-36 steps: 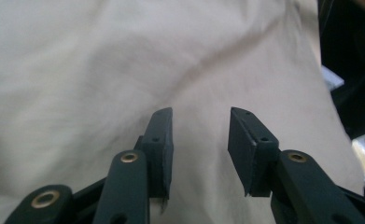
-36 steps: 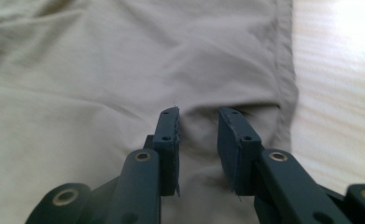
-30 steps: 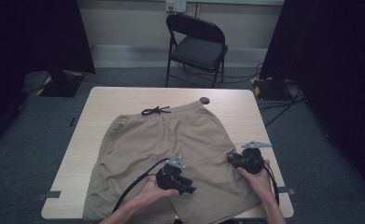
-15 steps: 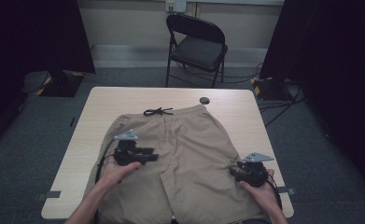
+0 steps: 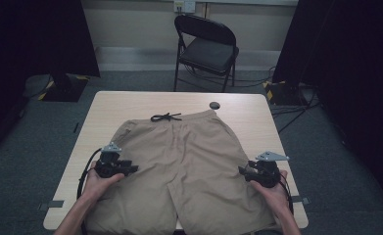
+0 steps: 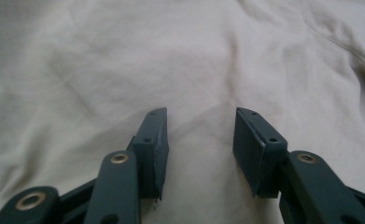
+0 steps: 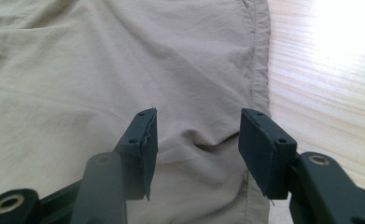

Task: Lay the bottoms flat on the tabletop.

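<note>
A pair of khaki shorts [image 5: 184, 166] lies spread flat on the wooden table [image 5: 130, 105], waistband and black drawstring [image 5: 165, 117] at the far side. My left gripper [image 5: 130, 169] rests over the left leg of the shorts [image 6: 124, 60], jaws open with only cloth beneath them [image 6: 200, 140]. My right gripper [image 5: 243, 172] sits at the outer side seam of the right leg [image 7: 259, 65], open [image 7: 195, 144], with a small fold of fabric lying between its jaws.
A small dark round object [image 5: 214, 105] lies on the table beyond the waistband. A black folding chair [image 5: 206, 49] stands behind the table. Bare wood [image 7: 329, 79] runs along the right of the shorts. Grey tape marks [image 5: 52, 204] sit on the floor.
My left gripper swung from the middle of the shorts out to the left leg and then nearer. My right gripper drew nearer along the right leg's edge.
</note>
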Tool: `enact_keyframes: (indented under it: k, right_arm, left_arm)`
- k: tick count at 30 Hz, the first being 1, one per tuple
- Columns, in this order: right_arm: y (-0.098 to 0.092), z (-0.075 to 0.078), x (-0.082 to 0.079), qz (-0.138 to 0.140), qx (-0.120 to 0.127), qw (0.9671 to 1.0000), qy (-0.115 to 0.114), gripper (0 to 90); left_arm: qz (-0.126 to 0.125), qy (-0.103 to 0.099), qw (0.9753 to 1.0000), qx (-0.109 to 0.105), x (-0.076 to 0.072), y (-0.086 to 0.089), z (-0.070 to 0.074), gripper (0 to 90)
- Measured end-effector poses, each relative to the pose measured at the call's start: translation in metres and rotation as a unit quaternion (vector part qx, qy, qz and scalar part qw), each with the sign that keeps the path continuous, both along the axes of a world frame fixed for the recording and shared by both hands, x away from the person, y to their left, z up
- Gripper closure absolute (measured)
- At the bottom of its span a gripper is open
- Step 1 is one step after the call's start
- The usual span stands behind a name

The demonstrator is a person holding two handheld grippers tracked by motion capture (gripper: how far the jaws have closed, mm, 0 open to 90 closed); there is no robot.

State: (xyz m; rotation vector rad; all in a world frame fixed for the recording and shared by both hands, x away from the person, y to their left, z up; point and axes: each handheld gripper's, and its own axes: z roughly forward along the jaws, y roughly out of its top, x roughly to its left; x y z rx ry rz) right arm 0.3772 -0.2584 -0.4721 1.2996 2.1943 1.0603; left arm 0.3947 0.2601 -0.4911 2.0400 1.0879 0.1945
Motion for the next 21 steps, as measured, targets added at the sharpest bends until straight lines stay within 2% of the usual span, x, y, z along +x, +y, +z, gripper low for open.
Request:
enact_keyframes:
  k: [1,4,6,9,10,11,13,15,16,17,18,21]
  right_arm:
    - [0.0,-0.001,0.0,-0.001,0.0,1.0,0.001,47.5]
    - [-0.001,-0.005,0.0,-0.001,-0.003,1.0,0.008,47.5]
    - [-0.002,-0.006,-0.001,-0.001,0.0,1.0,0.008,47.5]
    - [-0.002,-0.006,-0.001,-0.003,-0.004,1.0,0.007,47.4]
    - [-0.004,-0.005,-0.002,-0.007,0.002,1.0,0.003,46.8]
    - [-0.004,-0.005,-0.002,-0.007,0.002,1.0,0.003,46.8]
    - [-0.007,-0.003,-0.003,-0.012,0.008,0.9999,-0.001,45.1]
    - [-0.013,-0.002,-0.003,-0.021,0.012,0.9997,-0.006,42.9]
    - [-0.016,-0.002,-0.003,-0.03,0.012,0.9995,-0.006,40.5]
    - [-0.016,-0.002,-0.003,-0.03,0.012,0.9995,-0.006,40.5]
    - [-0.022,-0.003,-0.003,-0.038,0.01,0.9992,-0.004,38.6]
    - [-0.026,-0.006,-0.003,-0.045,0.009,0.999,0.0,37.1]
  left_arm:
    - [0.001,0.004,1.0,-0.006,-0.002,0.0,0.0,54.9]
    - [-0.012,-0.007,0.9999,0.001,-0.014,-0.005,-0.001,54.8]
    - [-0.026,0.005,0.9996,-0.01,-0.019,-0.007,0.0,52.4]
    - [-0.037,0.015,0.9992,-0.004,-0.024,-0.006,0.005,50.9]
    - [-0.03,0.007,0.9992,-0.023,-0.025,0.002,0.013,50.4]
    - [-0.03,0.007,0.9992,-0.023,-0.025,0.002,0.013,48.9]
    - [-0.014,-0.006,0.9992,-0.037,-0.026,0.016,0.024,47.7]
    - [0.016,-0.024,0.9986,-0.045,-0.028,0.035,0.033,45.4]
    - [0.038,-0.032,0.998,-0.04,-0.029,0.049,0.037,42.6]
    - [0.038,-0.032,0.998,-0.04,-0.029,0.049,0.037,41.8]
    - [0.056,-0.034,0.9971,-0.039,-0.03,0.059,0.037,40.1]
    - [0.085,-0.03,0.9954,-0.03,-0.03,0.079,0.033,38.6]
